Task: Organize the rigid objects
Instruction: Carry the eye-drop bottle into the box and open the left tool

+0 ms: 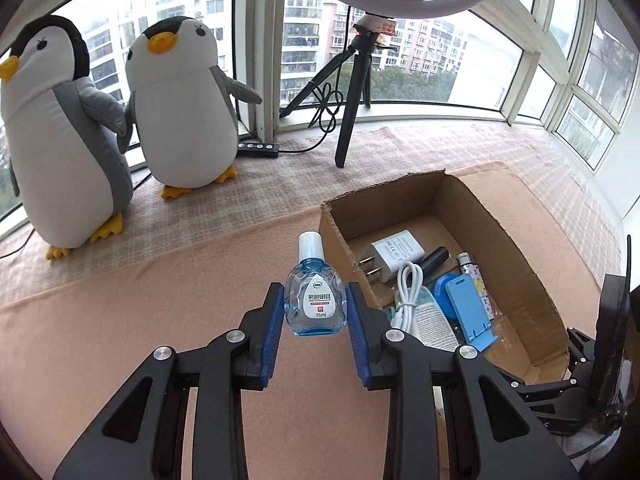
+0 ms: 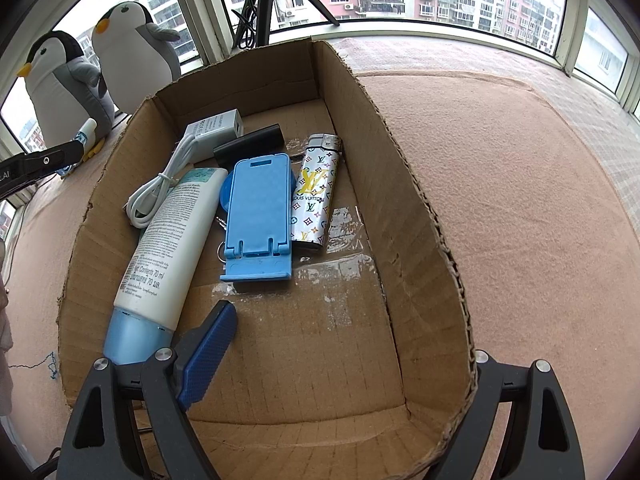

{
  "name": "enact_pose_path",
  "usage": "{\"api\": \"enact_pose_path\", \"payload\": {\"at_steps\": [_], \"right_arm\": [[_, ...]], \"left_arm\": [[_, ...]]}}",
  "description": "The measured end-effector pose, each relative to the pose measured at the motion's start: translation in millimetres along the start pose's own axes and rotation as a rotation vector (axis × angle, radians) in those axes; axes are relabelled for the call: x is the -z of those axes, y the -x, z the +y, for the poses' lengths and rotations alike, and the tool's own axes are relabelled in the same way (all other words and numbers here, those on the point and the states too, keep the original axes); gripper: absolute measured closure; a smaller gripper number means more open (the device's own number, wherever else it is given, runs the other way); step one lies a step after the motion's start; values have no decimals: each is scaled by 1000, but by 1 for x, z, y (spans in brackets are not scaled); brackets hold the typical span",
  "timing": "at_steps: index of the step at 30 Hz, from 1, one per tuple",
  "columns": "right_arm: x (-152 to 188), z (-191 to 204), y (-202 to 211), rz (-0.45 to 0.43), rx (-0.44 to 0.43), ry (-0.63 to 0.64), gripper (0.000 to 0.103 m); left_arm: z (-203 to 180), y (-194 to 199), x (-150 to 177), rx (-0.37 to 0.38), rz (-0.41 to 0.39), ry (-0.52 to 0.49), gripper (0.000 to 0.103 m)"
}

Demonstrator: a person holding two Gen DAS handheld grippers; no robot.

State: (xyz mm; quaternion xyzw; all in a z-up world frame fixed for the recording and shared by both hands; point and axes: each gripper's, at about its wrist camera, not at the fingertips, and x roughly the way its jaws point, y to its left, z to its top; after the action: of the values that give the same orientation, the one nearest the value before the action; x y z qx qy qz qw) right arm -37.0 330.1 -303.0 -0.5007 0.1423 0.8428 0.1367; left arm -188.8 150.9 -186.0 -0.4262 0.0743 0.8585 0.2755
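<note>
Cardboard was our target: we held the small clear-blue eye-drop bottle (image 1: pixel 315 300) upright between the left gripper's (image 1: pixel 315 322) blue pads, above the peach cloth beside the open brown cardboard box's (image 2: pixel 424 216) left wall. Our right gripper (image 2: pixel 344 364) straddled the box's near-right wall, seemingly bracing it, jaws wide.

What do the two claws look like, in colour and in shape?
Both are the same build. The left claw has black angular plastic arms with triangular cut-outs, silver round rivets at the joints, and blue ribbed pads. The right claw shows the same black arms, silver rivets and one blue textured pad.
</note>
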Motion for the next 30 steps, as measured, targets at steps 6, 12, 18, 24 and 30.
{"api": "enact_pose_path", "payload": {"at_steps": [6, 12, 18, 24, 30], "right_arm": [[-3, 2, -1, -1, 1, 3, 19], [-3, 0, -1, -4, 4, 10, 19], [0, 2, 2, -3, 11, 12, 18], [1, 5, 3, -1, 19, 15, 18], [0, 5, 3, 1, 21, 11, 18]], "left_arm": [[-38, 11, -2, 63, -18, -35, 74], [-64, 14, -1, 103, -21, -49, 74], [-76, 11, 1, 109, -21, -48, 74], [-79, -5, 0, 88, -6, -21, 74], [-81, -21, -9, 78, 7, -16, 74]]}}
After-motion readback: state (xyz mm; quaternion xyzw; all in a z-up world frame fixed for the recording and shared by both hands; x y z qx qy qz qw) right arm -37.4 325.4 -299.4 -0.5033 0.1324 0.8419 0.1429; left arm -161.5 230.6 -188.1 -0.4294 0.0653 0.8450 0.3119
